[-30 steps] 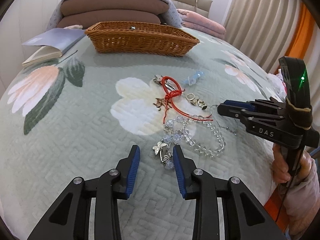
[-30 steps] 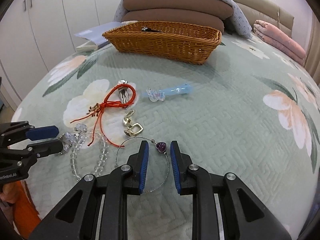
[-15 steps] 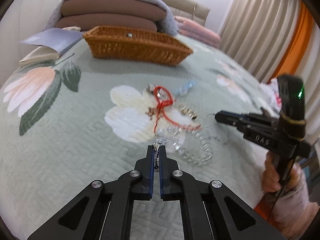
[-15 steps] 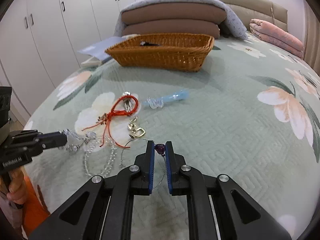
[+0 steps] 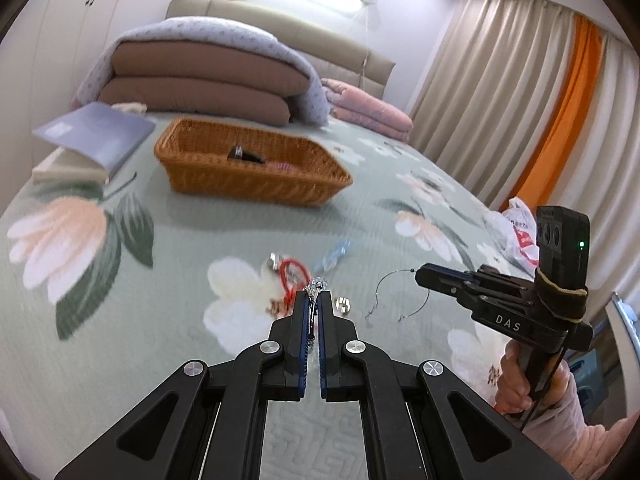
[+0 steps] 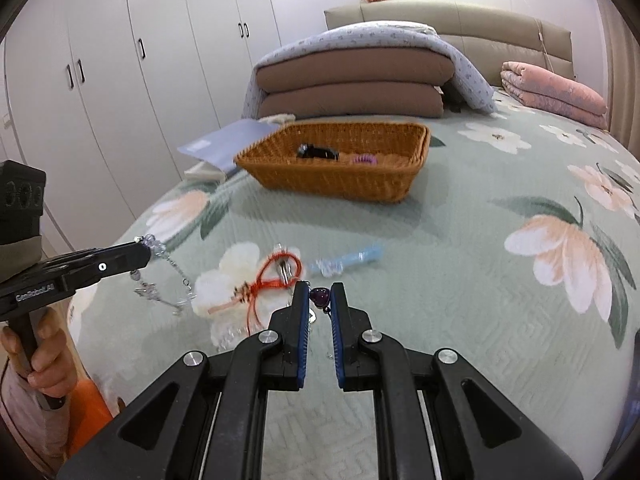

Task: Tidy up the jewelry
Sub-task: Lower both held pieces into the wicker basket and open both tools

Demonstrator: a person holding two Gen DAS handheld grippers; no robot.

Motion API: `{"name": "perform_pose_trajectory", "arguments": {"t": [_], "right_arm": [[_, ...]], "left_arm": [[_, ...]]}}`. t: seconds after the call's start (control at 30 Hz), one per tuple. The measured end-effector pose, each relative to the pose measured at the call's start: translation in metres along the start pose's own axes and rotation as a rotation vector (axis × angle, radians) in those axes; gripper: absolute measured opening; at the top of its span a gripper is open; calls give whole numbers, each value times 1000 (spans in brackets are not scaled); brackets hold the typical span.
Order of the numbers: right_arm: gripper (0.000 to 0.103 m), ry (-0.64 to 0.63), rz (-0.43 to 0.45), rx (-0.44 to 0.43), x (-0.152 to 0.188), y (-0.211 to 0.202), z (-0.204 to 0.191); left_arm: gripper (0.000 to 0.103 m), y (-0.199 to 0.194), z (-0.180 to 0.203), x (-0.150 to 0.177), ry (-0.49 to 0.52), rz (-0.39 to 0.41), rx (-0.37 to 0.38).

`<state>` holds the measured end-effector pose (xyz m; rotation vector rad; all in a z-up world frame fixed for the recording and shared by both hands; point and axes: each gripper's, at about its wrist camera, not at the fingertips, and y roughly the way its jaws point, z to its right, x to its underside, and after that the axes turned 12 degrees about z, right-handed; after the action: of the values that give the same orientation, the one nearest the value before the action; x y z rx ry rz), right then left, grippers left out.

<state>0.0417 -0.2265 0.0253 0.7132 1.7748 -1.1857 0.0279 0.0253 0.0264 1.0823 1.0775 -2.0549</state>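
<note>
Left wrist view: left tongs (image 5: pixel 314 300) pinch the bead bracelet (image 6: pixel 160 276); right tongs (image 6: pixel 320 294) clamp the wire necklace (image 5: pixel 400 294), both lifted off the bed (image 6: pixel 460 240).

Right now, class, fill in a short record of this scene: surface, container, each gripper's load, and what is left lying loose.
surface: floral bedspread
container: wicker basket, a dark item and a pink item inside
left gripper: shut on clear bead bracelet, lifted
right gripper: shut on purple heart necklace, wire loop hanging
loose: red cord bracelet, blue clip
</note>
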Motion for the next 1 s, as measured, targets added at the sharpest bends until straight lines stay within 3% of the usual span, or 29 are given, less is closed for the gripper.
{"name": "perform_pose_trajectory", "arguments": {"t": [0.27,0.57,0.8,1.0], "right_arm": [[13,-18,90,41,-52,15,5],[13,65,167,75,-122,79,27],[13,85,94,123,-137,152,45],[13,94,16,184,-129,198,66]], "left_arm": [[4,15,-2,-49,33,63,12],[4,69,-19,-124,36,146,-4],[4,130,-50,-156,10,174,-37],[4,176,-73,-150,-23,148,-71]]}}
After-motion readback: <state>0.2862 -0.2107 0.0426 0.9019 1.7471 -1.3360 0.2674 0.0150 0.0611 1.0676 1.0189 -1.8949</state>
